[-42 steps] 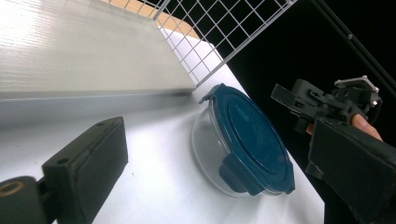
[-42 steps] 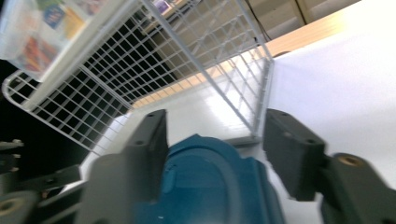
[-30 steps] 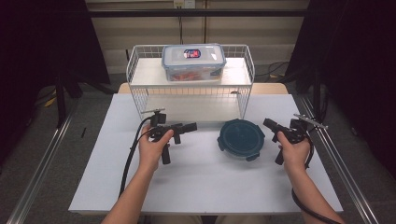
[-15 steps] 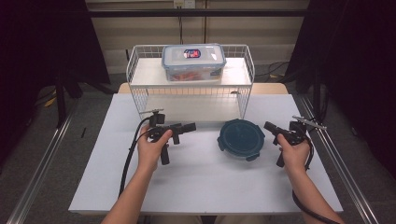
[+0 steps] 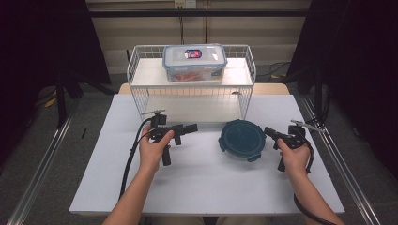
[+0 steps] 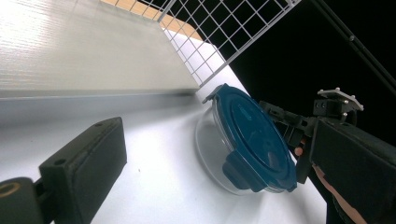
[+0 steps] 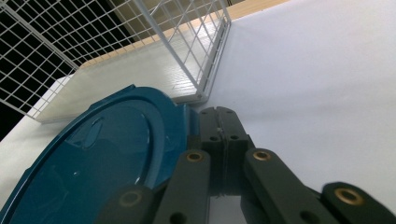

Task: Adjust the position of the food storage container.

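Flanking round blue-lidded container (image 5: 242, 139), left gripper (image 5: 190, 128) jaws spread, right gripper (image 5: 268, 131) jaws pressed together empty, wire rack (image 5: 141, 101) behind w/ clear box (image 5: 194, 62) on top

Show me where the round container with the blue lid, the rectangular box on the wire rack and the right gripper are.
Round container (image 5: 242, 139): high view, lid centre.
Rectangular box (image 5: 194, 61): high view, lid.
Right gripper (image 5: 268, 131): high view, tip of shut jaws.

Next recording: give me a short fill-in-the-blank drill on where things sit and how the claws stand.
1. The round container on the table has a lid coloured ____.
2. The rectangular clear box stands on ____ of the wire rack.
3. The right claw, beside the round container's rim, has its jaws ____.
4. The left claw points toward the ____ container.

Missing words: blue; top; shut; round
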